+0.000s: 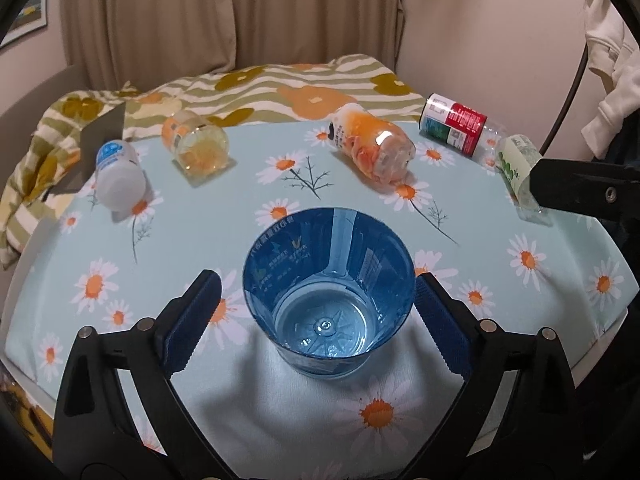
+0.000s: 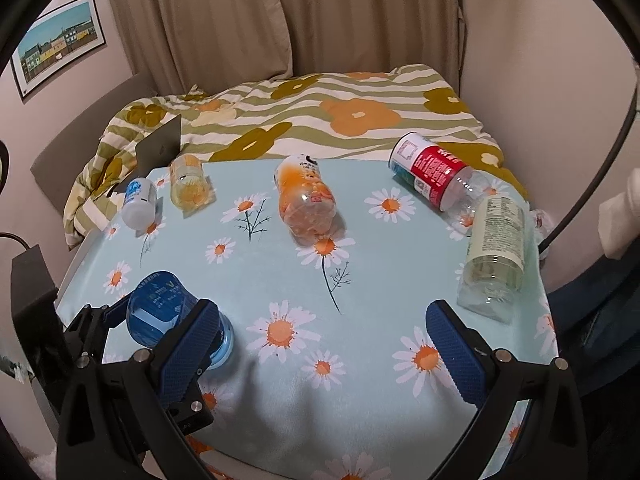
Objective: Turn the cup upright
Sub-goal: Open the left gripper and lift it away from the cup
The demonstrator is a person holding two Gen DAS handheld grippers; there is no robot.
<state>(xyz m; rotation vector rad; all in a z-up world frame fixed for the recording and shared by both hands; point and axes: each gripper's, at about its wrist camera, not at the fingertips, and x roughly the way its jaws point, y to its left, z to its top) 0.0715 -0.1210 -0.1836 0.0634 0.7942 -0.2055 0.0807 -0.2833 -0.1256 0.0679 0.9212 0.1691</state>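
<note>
Jaws of left gripper [image 1: 316,312] stand apart, released, flanking our translucent blue plastic cup [image 1: 328,292], upright at six o'clock on the worktop [image 1: 240,184]. Right gripper [image 2: 320,344] open, empty. Flip appears complete; only withdrawal remains.

The right gripper [image 2: 322,344] is hovering over the daisy-print tabletop [image 2: 280,280] with its blue fingers [image 2: 456,352] spread wide and nothing between them. At the lower left, the blue cup [image 2: 160,312] is sitting between the left gripper's fingers [image 2: 116,312], partly hidden. Farther back, an orange bottle [image 2: 306,200], a red-labelled bottle [image 2: 434,174] and a pale green bottle [image 2: 496,248] are lying on their sides.
</note>
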